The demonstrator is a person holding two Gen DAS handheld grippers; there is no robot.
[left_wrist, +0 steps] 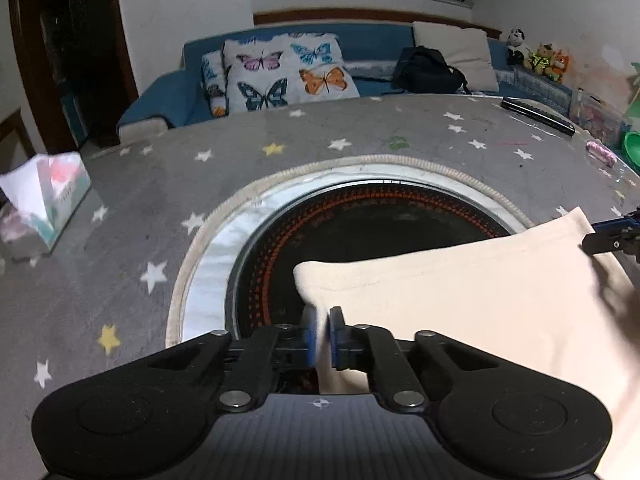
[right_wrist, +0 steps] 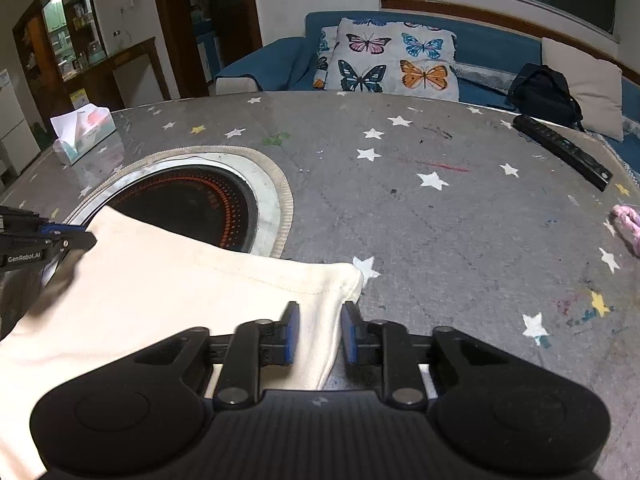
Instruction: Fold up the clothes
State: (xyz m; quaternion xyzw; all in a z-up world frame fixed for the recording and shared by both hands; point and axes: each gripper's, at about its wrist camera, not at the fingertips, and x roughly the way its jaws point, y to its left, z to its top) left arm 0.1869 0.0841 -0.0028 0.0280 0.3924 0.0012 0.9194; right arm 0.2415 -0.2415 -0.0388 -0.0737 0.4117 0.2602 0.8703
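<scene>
A cream garment [left_wrist: 480, 292] lies on the grey star-patterned table, partly over the round black burner. It also shows in the right wrist view [right_wrist: 180, 280]. My left gripper [left_wrist: 323, 320] is shut on the garment's left corner, with cloth pinched between its blue pads. My right gripper [right_wrist: 320, 312] is open, its jaws standing on either side of the garment's right corner. The right gripper shows at the right edge of the left wrist view [left_wrist: 612, 236]. The left gripper shows at the left edge of the right wrist view [right_wrist: 48, 240].
The round black burner [left_wrist: 380, 216] with a metal ring is set into the table [right_wrist: 440, 220]. A tissue box [left_wrist: 44, 200] stands at the left. A black remote [right_wrist: 560, 152] and a pink bundle [right_wrist: 628, 224] lie at the right. A blue sofa with butterfly cushions [right_wrist: 388, 60] is behind.
</scene>
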